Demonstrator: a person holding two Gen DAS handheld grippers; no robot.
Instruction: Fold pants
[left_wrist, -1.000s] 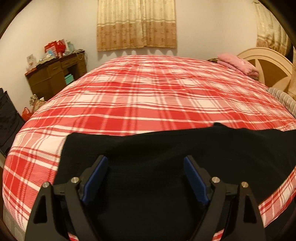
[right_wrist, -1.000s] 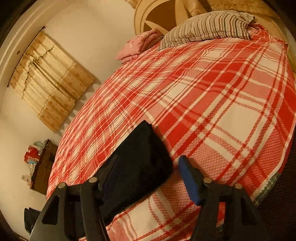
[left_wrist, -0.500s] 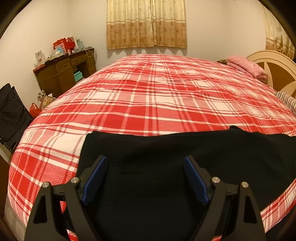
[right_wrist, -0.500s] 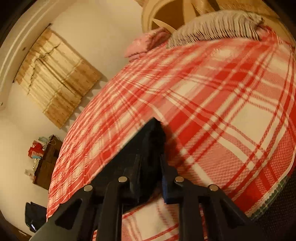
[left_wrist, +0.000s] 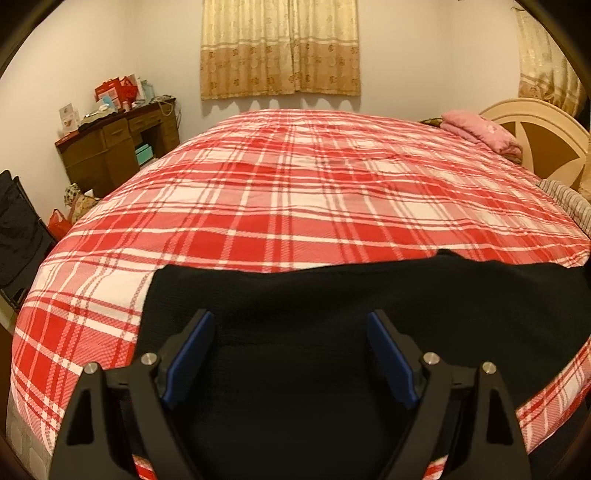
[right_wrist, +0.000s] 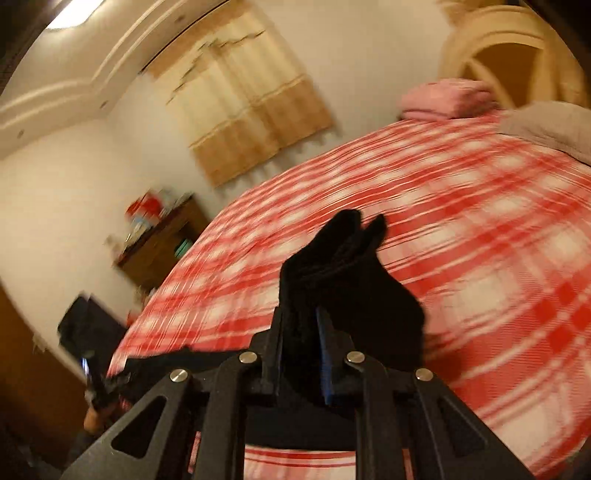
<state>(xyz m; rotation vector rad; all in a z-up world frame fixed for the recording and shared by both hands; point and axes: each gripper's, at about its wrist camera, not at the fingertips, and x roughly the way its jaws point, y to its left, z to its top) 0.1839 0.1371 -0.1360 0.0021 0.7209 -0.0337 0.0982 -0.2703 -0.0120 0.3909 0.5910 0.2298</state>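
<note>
The black pants (left_wrist: 332, 317) lie flat along the near edge of a bed with a red and white plaid cover (left_wrist: 295, 192). My left gripper (left_wrist: 290, 321) is open just above the pants near their left end, with cloth between and below the blue pads. My right gripper (right_wrist: 301, 317) is shut on one end of the pants (right_wrist: 343, 266) and holds it lifted off the bed, so the cloth bunches and sticks up past the fingers. The right wrist view is blurred by motion.
A brown desk (left_wrist: 118, 147) with boxes stands left of the bed by the wall. A pink folded blanket (left_wrist: 480, 129), a striped pillow (left_wrist: 569, 199) and a cream headboard (left_wrist: 543, 136) are at the right. A black chair (left_wrist: 18, 229) stands at far left.
My right gripper closed on the pants end and lifted it off the bed, swinging leftward. My left gripper stayed open and shifted slightly right over the pants.
</note>
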